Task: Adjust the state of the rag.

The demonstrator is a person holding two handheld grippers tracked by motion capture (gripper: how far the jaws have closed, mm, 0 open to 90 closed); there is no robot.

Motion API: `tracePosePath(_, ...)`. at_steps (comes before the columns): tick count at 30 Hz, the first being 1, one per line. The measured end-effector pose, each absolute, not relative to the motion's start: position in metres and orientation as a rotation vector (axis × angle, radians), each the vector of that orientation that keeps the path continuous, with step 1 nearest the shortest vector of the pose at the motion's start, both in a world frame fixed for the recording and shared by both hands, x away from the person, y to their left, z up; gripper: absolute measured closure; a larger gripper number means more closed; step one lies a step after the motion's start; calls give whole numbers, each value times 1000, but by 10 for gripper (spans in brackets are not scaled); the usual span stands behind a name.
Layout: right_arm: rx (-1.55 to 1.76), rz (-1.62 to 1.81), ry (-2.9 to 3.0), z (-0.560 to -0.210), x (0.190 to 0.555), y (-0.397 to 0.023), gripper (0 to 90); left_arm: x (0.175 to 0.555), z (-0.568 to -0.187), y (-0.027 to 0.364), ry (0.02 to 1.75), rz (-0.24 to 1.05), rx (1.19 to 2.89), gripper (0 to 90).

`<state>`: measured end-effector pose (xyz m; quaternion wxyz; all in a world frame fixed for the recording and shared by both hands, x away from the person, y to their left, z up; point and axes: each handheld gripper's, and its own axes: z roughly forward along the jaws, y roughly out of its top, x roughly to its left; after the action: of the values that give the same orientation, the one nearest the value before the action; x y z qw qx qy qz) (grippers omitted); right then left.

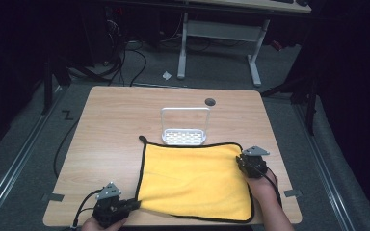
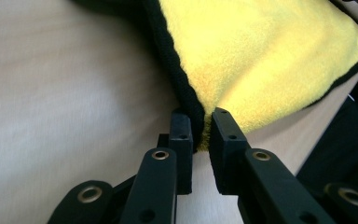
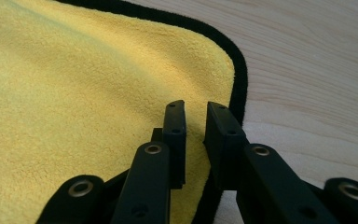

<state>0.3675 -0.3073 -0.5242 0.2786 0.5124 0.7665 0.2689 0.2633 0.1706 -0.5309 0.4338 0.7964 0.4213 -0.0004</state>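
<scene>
High view: a yellow cloth (image 1: 195,180) with black trim lies on the near half of the table (image 1: 111,125), just in front of a white rack (image 1: 185,126). The left gripper (image 1: 134,204) pinches the cloth's near left corner at the table's front edge; the right gripper (image 1: 243,159) holds its far right corner.

Left gripper view: the left gripper (image 2: 201,126) has its jaws closed on the cloth's (image 2: 261,56) black-edged corner, lifted slightly off the table.

Right gripper view: the right gripper (image 3: 196,109) has its jaws nearly together, clamping a fold of cloth (image 3: 84,93) near its rounded corner.
</scene>
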Motion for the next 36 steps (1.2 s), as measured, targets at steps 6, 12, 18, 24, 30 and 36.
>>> tracePosePath(6, 1353, 697, 2052, -524, 365, -303, 780, 253, -532, 178, 1043, -8, 1937, 661)
tracePosePath(12, 1342, 728, 2050, -520, 357, -300, 733, 259, -522, 181, 1021, 40, 1854, 611)
tracePosePath(18, 1287, 769, 2119, -517, 339, -285, 732, 294, -511, 171, 992, 102, 1873, 645)
tracePosePath(24, 1271, 743, 2158, -522, 325, -288, 736, 360, -509, 137, 915, 185, 2020, 735)
tracePosePath(30, 1285, 706, 2132, -522, 328, -296, 742, 407, -527, 111, 966, 227, 2133, 794)
tracePosePath(36, 1360, 662, 2060, -522, 337, -319, 748, 401, -526, 91, 936, 269, 2164, 806)
